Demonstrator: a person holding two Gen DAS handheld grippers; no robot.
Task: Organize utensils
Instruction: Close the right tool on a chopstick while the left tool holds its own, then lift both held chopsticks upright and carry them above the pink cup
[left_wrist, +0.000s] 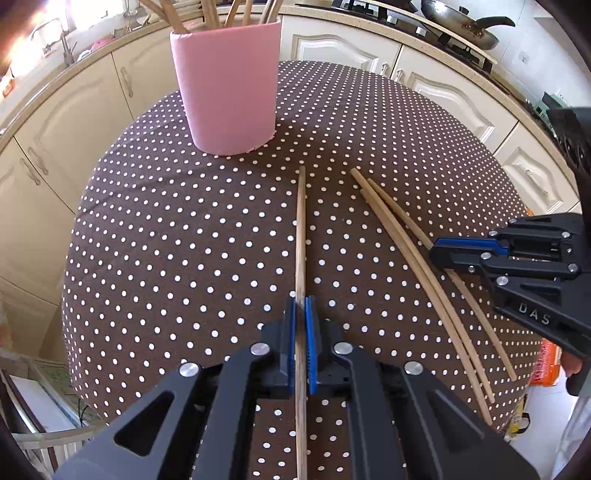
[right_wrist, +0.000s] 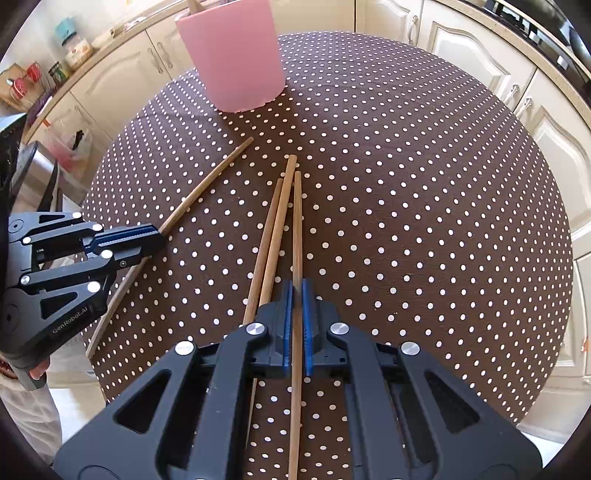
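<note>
Chopstick (left_wrist: 301, 236) ends hidden beneath each clamped hand-held gripper (left_wrist: 300, 306), holder (left_wrist: 227, 88) top cropped.

Both grippers' jaws clamped, angled downward

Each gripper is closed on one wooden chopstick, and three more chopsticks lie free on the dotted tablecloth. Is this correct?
Not quite: only two wooden chopsticks lie free on the brown dotted tablecloth. The right wrist view shows them beside the chopstick in the right gripper; the left gripper holds the fourth.
</note>
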